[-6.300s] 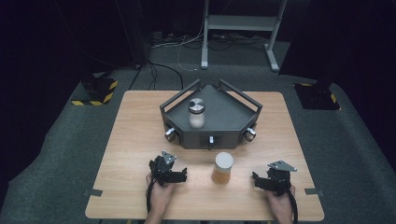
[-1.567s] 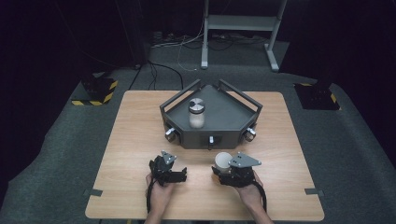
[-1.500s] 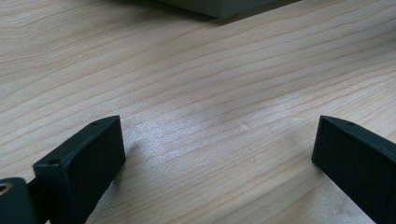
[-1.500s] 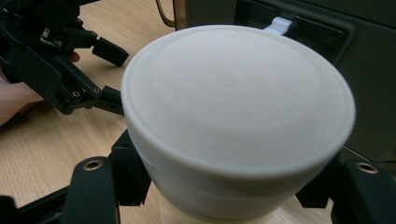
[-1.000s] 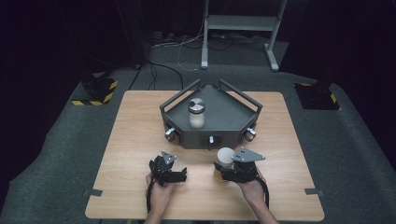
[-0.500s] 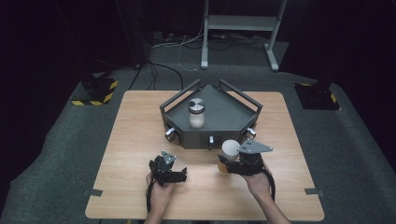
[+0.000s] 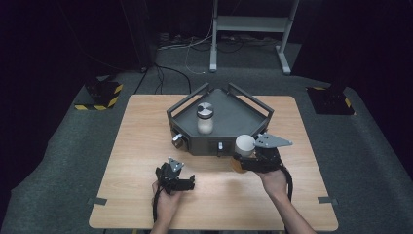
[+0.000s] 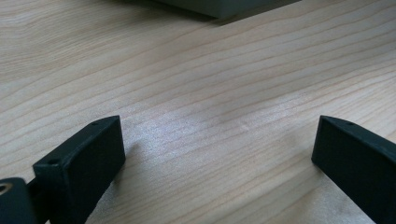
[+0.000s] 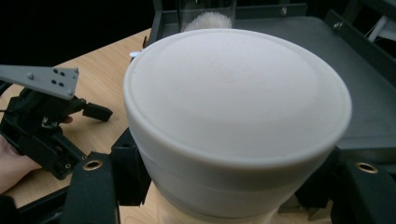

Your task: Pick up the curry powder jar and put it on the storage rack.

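Sitting clamped between right claw (image 7: 242, 157) jaws: white-lidded jar (image 9: 236, 116), upright.

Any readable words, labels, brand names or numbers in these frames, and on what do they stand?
None can be read. The white-lidded jar held in the right gripper has a plain lid. The glass jar on the grey tray, the left gripper and the wooden table show no lettering.

Dark tray (image 7: 192, 141) before raised jar (image 7: 244, 145)

glass jar (image 7: 205, 118) upright in grey tray (image 7: 243, 117).
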`<control>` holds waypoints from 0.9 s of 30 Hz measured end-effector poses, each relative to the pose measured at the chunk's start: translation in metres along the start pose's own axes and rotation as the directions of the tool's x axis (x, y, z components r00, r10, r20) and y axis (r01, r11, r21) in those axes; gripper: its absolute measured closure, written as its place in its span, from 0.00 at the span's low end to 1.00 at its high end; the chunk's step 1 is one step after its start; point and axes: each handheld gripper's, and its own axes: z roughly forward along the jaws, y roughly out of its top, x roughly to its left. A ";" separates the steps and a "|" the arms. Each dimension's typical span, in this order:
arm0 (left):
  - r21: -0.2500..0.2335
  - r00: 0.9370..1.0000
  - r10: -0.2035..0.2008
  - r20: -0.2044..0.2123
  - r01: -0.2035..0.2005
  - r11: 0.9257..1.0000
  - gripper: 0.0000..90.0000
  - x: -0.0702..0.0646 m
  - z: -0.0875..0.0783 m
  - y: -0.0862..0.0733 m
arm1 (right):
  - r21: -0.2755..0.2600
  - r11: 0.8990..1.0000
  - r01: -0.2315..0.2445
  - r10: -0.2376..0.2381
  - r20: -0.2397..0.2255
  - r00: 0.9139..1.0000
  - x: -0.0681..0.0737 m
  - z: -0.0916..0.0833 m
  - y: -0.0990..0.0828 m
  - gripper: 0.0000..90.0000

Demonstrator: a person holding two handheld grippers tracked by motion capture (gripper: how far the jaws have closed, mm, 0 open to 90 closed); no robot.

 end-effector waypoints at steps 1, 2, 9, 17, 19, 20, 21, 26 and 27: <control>-0.001 1.000 -0.001 0.000 0.001 1.000 0.03 0.000 0.000 0.000 | -0.002 1.000 0.000 0.000 0.000 1.000 -0.001 0.000 0.003 0.39; -0.001 1.000 -0.001 0.000 0.001 1.000 0.03 0.000 0.000 0.000 | -0.004 1.000 0.002 -0.002 -0.002 1.000 -0.002 -0.001 0.004 0.39; -0.001 1.000 -0.001 0.001 0.001 1.000 0.03 0.000 0.000 0.000 | -0.008 1.000 -0.008 0.008 -0.001 1.000 -0.008 0.001 0.021 0.39; -0.001 1.000 -0.001 0.001 0.001 1.000 0.03 0.000 0.000 0.000 | -0.025 0.999 -0.030 0.030 0.006 1.000 -0.017 0.001 0.038 0.39; 0.000 1.000 0.000 0.000 0.000 1.000 0.03 0.000 0.000 0.000 | -0.027 0.999 -0.029 0.029 0.010 1.000 -0.018 0.001 0.044 0.39; 0.000 1.000 0.000 0.000 0.000 1.000 0.03 0.000 0.000 0.000 | -0.027 0.999 -0.027 0.028 0.011 1.000 -0.019 0.001 0.046 0.39; 0.000 1.000 0.000 0.000 0.000 1.000 0.03 0.000 0.000 0.000 | -0.026 0.999 -0.030 0.030 0.013 0.999 -0.019 0.002 0.048 0.39; -0.001 1.000 -0.001 0.001 0.001 1.000 0.03 0.000 0.000 0.000 | -0.032 0.999 -0.027 0.028 0.023 0.999 -0.021 0.005 0.056 0.39; -0.001 1.000 -0.001 0.001 0.001 1.000 0.03 0.000 0.000 0.000 | -0.034 0.999 -0.026 0.027 0.025 0.999 -0.022 0.006 0.058 0.39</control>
